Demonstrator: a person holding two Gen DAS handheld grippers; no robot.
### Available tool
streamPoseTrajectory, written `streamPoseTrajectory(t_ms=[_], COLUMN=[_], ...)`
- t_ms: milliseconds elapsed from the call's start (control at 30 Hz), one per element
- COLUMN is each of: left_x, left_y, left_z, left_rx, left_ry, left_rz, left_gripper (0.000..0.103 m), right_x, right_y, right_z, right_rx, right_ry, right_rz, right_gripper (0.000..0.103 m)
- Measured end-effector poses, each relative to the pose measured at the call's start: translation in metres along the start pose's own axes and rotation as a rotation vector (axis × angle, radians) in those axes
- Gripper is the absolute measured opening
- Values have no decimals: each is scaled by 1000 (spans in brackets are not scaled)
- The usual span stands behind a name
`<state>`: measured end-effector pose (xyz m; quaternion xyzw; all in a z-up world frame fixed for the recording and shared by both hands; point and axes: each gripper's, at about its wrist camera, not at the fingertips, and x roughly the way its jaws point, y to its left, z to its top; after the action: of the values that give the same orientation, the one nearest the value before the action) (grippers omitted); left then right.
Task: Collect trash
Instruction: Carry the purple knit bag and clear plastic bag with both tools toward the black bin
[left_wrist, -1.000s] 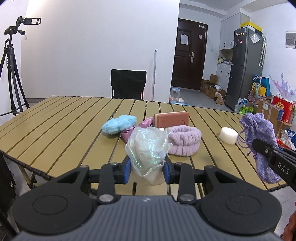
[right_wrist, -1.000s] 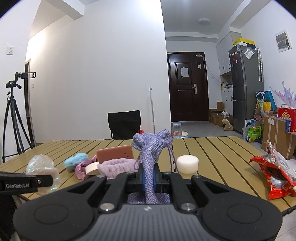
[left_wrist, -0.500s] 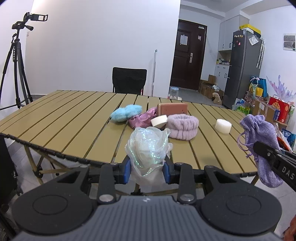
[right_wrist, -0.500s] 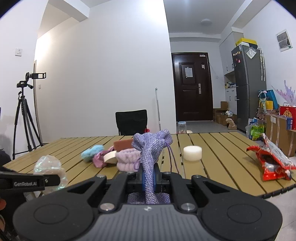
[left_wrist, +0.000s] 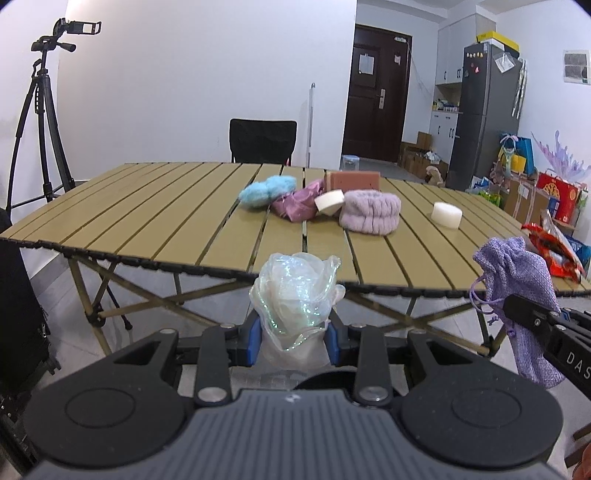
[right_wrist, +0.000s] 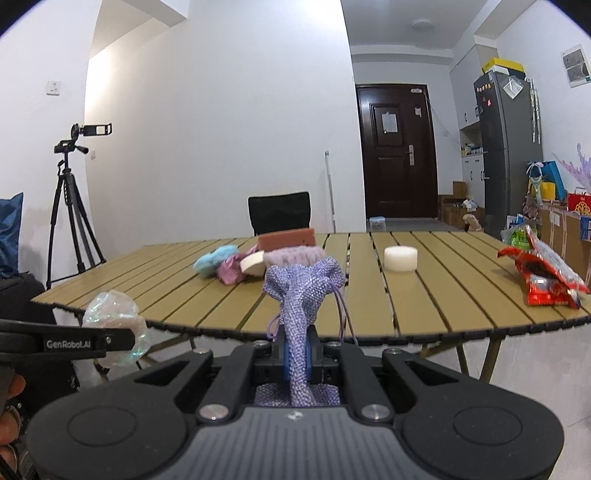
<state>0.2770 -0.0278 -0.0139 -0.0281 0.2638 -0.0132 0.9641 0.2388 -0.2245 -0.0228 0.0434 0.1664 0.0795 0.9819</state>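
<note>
The left hand-held gripper (left_wrist: 291, 341) was clamped on a crumpled iridescent plastic wrapper (left_wrist: 295, 295), held clear of the bench (left_wrist: 166, 221) and short of its near edge. The right hand-held gripper (right_wrist: 297, 356) was pinched tight on a lilac drawstring pouch (right_wrist: 299, 291), also off the bench. The left wrist view alone showed the right tool's side at 4 o'clock, lettered "DAS", with the pouch hanging from it. The right wrist view alone showed the left tool's arm at 9 o'clock, lettered "GenRobot.AI", with the wrapper bunched behind it and fingers of a person at the lower left corner. On the bench, toward 12 o'clock: a blue fluffy piece (left_wrist: 267, 189), a pink crumpled bag (left_wrist: 297, 203), a pink sponge block (left_wrist: 352, 180), a lilac plush headband (left_wrist: 370, 212) and, touching it, a white wedge (left_wrist: 330, 201); a white foam puck (right_wrist: 400, 258) stood apart. A red snack packet (right_wrist: 539, 280) lay near the bench's right edge, its print too small to read. The bench's left half lay bare. A tripod with camera (right_wrist: 74, 206) stood at 10 o'clock, a black chair (left_wrist: 263, 140) beyond the far edge.
</note>
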Motion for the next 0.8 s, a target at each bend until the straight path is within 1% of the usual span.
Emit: streamPoseTrajectory(t_ms=[400,800], left_x=[-9,-4], left_y=[-5,1], left_z=[-36,-68], left_rx=[71,125], left_ry=[58,134], left_rz=[4,19], left_gripper=[34,34], right_x=[-17,-15], right_y=[10,11], right_z=[-32,-69], right_rx=[-22,-58], right_ry=[77,190], right_rz=[0,-27], right_gripper=[7,7])
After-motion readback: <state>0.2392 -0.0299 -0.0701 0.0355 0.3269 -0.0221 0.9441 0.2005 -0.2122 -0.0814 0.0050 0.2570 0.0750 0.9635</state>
